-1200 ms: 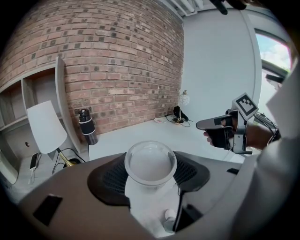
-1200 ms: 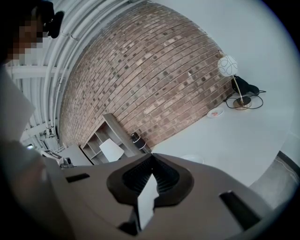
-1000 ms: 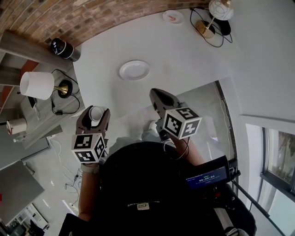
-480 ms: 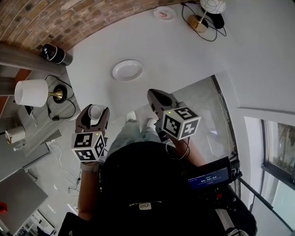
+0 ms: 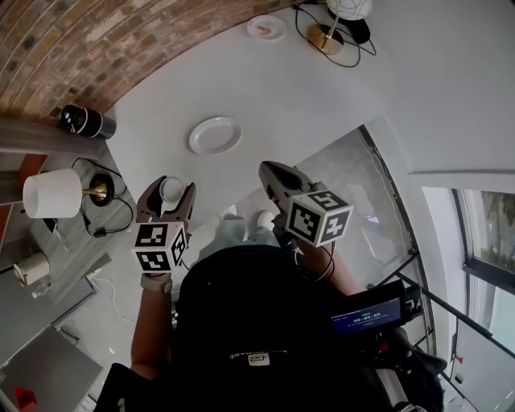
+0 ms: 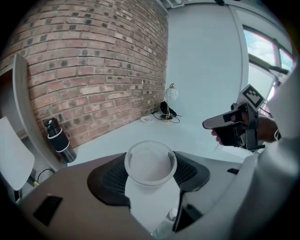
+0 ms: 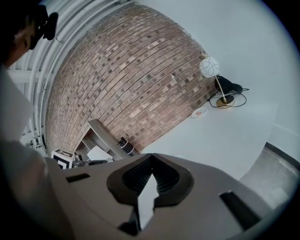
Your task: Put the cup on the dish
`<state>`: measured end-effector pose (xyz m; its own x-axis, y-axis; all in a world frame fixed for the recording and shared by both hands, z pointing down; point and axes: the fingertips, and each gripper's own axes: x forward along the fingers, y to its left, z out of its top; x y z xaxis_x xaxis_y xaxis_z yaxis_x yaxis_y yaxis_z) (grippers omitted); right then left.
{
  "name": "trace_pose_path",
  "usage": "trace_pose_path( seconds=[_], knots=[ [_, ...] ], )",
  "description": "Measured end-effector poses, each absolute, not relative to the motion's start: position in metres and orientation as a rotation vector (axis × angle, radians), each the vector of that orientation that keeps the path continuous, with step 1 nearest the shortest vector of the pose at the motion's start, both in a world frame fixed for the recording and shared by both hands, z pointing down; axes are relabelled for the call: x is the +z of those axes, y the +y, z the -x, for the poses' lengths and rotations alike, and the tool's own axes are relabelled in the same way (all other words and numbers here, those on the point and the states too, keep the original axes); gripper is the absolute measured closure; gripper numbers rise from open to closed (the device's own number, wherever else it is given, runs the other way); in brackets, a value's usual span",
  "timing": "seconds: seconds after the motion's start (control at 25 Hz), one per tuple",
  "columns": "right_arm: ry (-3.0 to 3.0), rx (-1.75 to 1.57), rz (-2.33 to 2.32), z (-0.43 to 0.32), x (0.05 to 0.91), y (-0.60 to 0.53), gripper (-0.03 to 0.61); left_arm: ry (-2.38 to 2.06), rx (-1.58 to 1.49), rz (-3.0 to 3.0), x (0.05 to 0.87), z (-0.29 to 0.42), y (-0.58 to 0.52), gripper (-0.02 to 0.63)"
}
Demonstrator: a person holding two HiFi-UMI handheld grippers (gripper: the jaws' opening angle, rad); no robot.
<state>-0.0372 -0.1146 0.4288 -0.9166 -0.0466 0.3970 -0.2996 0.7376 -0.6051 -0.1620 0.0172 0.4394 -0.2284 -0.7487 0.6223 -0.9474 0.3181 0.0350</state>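
Cup [image 5: 171, 191], white and upright with its mouth open to the top, is clamped between the 2 jaws of the left hand-held gripper [image 6: 151, 172], whose ribbed pads press on its sides. It is held in the air at the near edge of the white surface [image 5: 306, 96], short of the round white dish [image 5: 215, 135], which lies flat on that surface, apart from the cup. The right hand-held gripper [image 5: 267, 170] hangs beside it, jaws brought together with nothing between them. Farther off stand a black flask [image 5: 84, 122] by the brick wall [image 5: 96, 40], 1 small plate [image 5: 266, 28] and a globe lamp [image 5: 338, 10].
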Motion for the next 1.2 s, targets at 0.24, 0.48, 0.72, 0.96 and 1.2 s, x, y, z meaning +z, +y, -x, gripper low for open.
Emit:
trace_pose_path(
  seconds=[0.24, 0.48, 0.72, 0.96, 1.2],
  knots=[
    [-2.591, 0.972, -0.306, 0.037, 0.425, -0.116, 0.575, -1.985, 0.518, -1.586, 0.454, 0.172, -0.009, 0.341],
    [-2.586, 0.969, -0.405, 0.032, 0.423, -0.125, 0.575, -1.924, 0.542, -1.679, 0.464, 0.18, -0.039, 0.341],
    [-2.589, 0.963, -0.465, 0.032, 0.421, -0.128, 0.575, -1.861, 0.574, -1.747, 0.48, 0.188, -0.064, 0.341],
    [-2.572, 0.968, -0.554, 0.023, 0.422, -0.138, 0.575, -1.814, 0.613, -1.781, 0.5, 0.195, -0.082, 0.341],
    [-2.556, 0.969, -0.645, 0.015, 0.423, -0.147, 0.575, -1.764, 0.637, -1.804, 0.523, 0.199, -0.098, 0.341]
  ],
)
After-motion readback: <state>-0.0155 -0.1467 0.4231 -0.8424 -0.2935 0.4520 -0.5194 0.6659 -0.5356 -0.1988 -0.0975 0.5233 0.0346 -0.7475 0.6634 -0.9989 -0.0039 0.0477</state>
